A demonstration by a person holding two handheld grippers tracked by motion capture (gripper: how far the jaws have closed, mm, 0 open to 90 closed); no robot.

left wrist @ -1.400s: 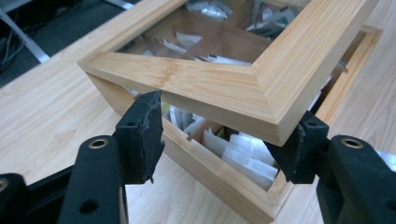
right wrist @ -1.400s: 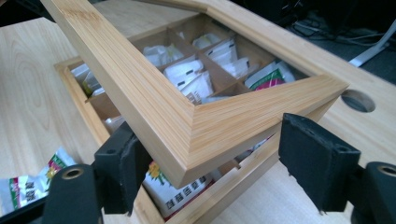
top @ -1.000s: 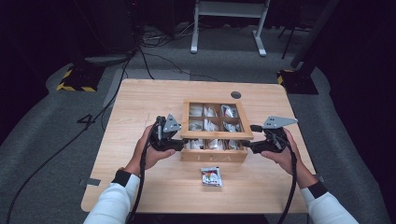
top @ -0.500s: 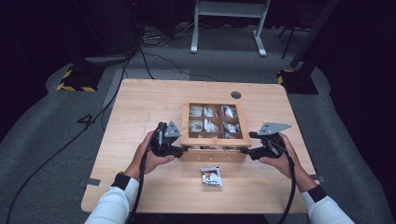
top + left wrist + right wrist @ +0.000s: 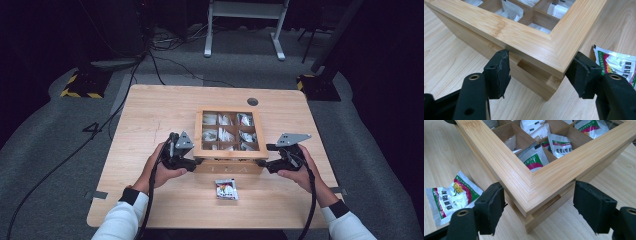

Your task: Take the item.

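Change since half a second ago: your two hand-held grippers sit at the same near corners of the box; your hands have barely shifted, and the box and the loose packet lie where they did.
Change since a second ago: both of your hands have come down and toward you along the box sides, to its near corners.
Wooden box (image 5: 228, 159): it stands in the middle of the tabletop (image 5: 150, 120), a bamboo-coloured frame over nine compartments that hold small packets.
Left hand-held gripper (image 5: 194, 161): yours is released, jaws spread wide on either side of the box's near left corner; in the left gripper view (image 5: 541, 72) one pad (image 5: 499, 72) sits close against the box side below the frame, though I cannot tell if it touches, and the other is just off the corner.
Right hand-held gripper (image 5: 265, 162): yours is also released, jaws straddling the near right corner; in the right gripper view (image 5: 539, 205) both pads stand apart from the wood.
Box frame: in both gripper views the top frame (image 5: 564, 165) overhangs the body, with a narrow gap and a slot cut under it at the corner.
Loose packet (image 5: 226, 189): it lies flat on the tabletop just in front of the box, between your hands, touching neither gripper.
Writing: the loose packet (image 5: 454, 193) is white with red and green bands, a yellow flower picture and a column of Chinese characters, too small for me to read reliably; the packets inside the box (image 5: 534, 157) carry the same design.
Box front: faint lettering shows in the high view, too blurred to read.
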